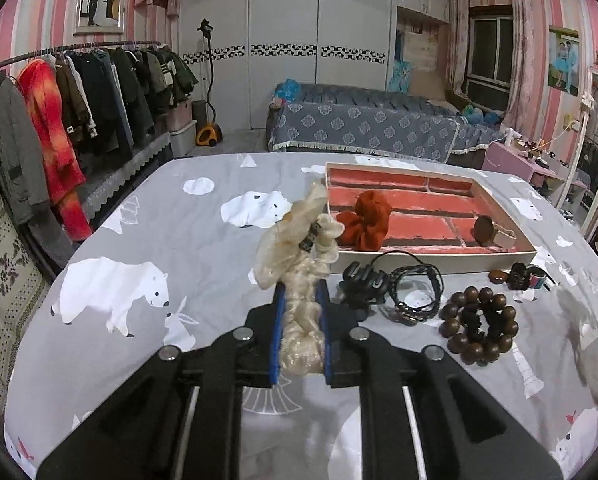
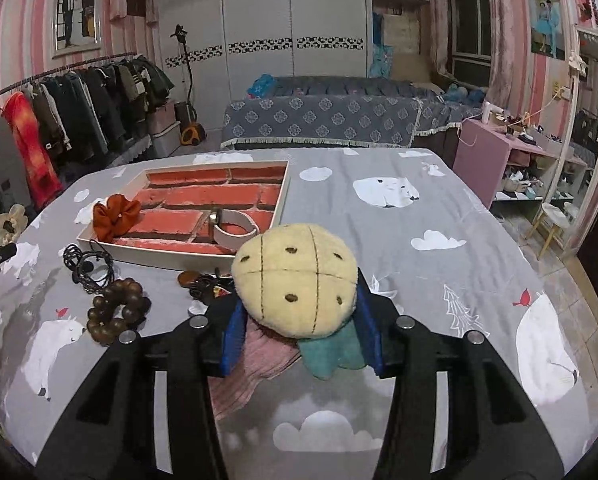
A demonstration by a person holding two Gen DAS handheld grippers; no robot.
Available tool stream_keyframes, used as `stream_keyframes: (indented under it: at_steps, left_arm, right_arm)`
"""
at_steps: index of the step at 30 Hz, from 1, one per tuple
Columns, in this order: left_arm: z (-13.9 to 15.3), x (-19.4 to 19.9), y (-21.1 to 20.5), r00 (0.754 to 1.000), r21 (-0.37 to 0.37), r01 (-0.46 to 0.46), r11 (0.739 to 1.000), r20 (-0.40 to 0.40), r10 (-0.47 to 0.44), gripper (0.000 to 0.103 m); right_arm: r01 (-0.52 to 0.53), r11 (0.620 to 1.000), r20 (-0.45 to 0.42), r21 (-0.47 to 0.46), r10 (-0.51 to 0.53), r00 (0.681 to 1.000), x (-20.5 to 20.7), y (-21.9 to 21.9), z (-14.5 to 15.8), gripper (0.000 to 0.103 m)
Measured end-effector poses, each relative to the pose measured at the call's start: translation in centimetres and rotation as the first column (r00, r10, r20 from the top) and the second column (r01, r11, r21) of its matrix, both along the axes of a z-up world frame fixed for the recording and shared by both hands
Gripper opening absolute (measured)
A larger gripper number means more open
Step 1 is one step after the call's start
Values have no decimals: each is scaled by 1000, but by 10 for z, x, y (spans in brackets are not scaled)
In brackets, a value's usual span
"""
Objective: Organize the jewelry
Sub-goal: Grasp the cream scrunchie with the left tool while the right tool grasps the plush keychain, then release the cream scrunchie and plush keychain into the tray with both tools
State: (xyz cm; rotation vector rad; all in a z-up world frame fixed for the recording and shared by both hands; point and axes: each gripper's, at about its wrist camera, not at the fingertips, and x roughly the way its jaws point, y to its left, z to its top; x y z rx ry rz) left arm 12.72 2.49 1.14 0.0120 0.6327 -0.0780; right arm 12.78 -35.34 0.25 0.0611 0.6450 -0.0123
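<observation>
Cream scrunchie point(image 1: 299, 276) in left gripper point(image 1: 302, 312)

I see open bedspread point(image 2: 439, 208) right of the tray point(image 2: 283, 196), tray's far half bare for my claw, bead bracelet point(image 1: 479, 326), black clip point(image 1: 363, 280) and cord point(image 1: 417, 286) crowding its near rim

left tongs point(image 1: 303, 300): black, blue pads, silver screws | right tongs point(image 2: 299, 312): same
</observation>
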Motion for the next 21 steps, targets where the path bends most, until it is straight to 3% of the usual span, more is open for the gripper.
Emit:
stream_keyframes:
  at_steps: [13, 21]
  left_arm:
    - [9, 0, -6, 999, 16, 15, 1000, 30, -15, 15]
    - [33, 72, -41, 993, 35, 98, 995, 59, -100, 15]
  right_arm:
    - [-16, 1000, 23, 6, 15, 1000, -8, 11, 10, 48]
    - [-60, 998, 77, 15, 58, 995, 49, 25, 41, 48]
